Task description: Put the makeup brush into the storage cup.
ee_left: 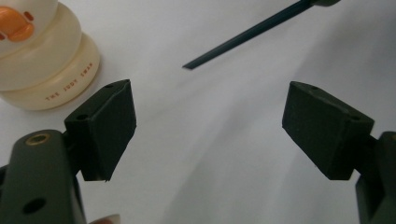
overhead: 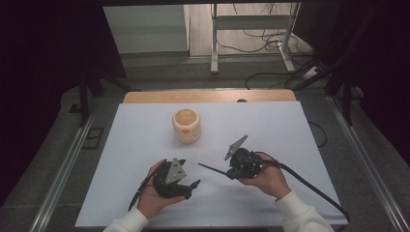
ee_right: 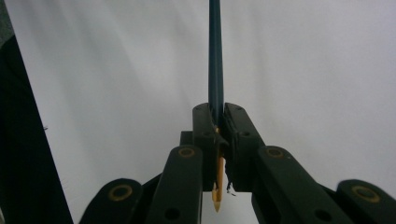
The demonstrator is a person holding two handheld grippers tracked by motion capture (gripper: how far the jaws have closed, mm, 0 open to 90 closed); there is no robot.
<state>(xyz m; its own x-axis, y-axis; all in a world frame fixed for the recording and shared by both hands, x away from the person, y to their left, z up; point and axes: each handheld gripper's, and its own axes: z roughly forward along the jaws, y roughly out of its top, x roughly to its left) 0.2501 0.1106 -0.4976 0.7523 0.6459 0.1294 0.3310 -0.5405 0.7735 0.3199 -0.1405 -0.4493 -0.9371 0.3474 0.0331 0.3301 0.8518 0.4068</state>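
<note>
A slim dark pencil (overhead: 212, 170) juts out left from my right gripper (overhead: 231, 173), which is shut on it just above the white tabletop. In the right gripper view the pencil (ee_right: 215, 56) runs straight ahead between the closed jaws of my right gripper (ee_right: 216, 116), its sharpened yellow tip pointing back at the camera. A cream pot (overhead: 186, 125) with an orange mark stands upright at the table's middle back. My left gripper (overhead: 191, 186) rests low at the front, open and with nothing in it. In its own view the left gripper (ee_left: 210, 126) gapes wide, the pot (ee_left: 42, 60) at upper left and the pencil (ee_left: 252, 35) beyond.
A white sheet (overhead: 145, 145) covers the table, with a wooden strip (overhead: 208, 95) bare along the far edge. Black cables trail from both grippers toward the front. Dark curtains stand on both sides, and a metal frame with cables stands on the floor beyond.
</note>
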